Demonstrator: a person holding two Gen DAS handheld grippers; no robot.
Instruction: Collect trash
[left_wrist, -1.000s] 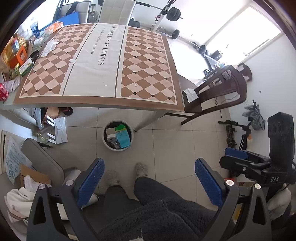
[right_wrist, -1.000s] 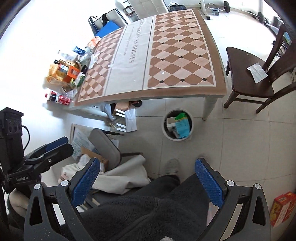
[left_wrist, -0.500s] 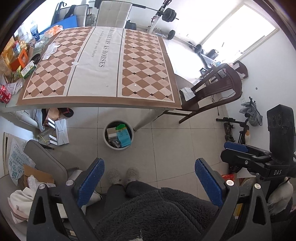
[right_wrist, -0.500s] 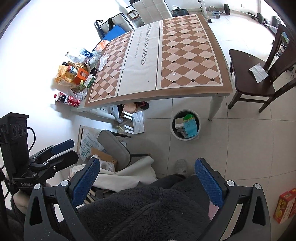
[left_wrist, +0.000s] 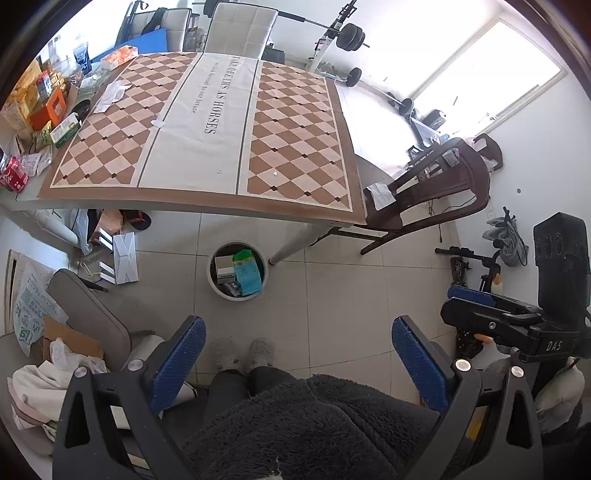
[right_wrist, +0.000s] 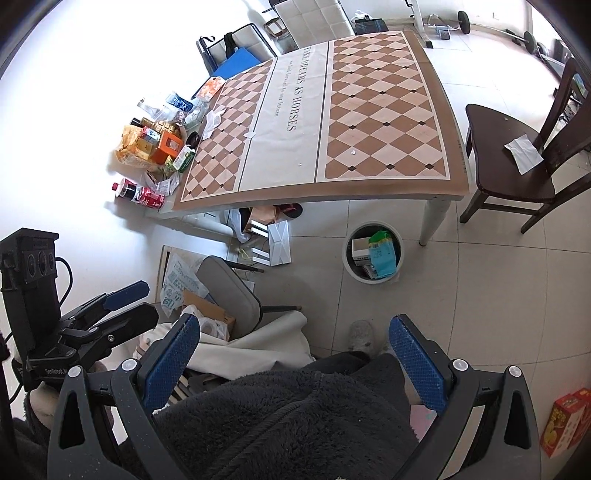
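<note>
Left gripper (left_wrist: 295, 354) and right gripper (right_wrist: 293, 350) both spread wide, empty, held high over the floor. Scrap (left_wrist: 159, 123) lies on the table (left_wrist: 207, 201); bin (left_wrist: 236, 271) sits below it. Best approach: lower square onto the scrap, then pinch.

Table cloth (left_wrist: 207, 122): brown and peach diamond check with small dark dots, brown border, plain cream centre band with dark lettering. Trash bin (left_wrist: 216, 286) at 6 o'clock from the cloth: white rim, dark inside, holding a green packet (left_wrist: 243, 256), a teal packet (left_wrist: 248, 277) and a white box (left_wrist: 224, 266). Floor tiles (left_wrist: 343, 291): pale grey-beige. Chair (left_wrist: 436, 192) at 3 o'clock: dark brown wood, white paper (left_wrist: 380, 195) on the seat. Left gripper (left_wrist: 295, 354) and right gripper (right_wrist: 293, 352): blue dimpled pads, black frames. Fleece garment (left_wrist: 314, 428): dark grey. Slippers (left_wrist: 242, 352): light grey. Orange box (right_wrist: 168, 147) and red bottle (right_wrist: 139, 194) at 9 o'clock.
</note>
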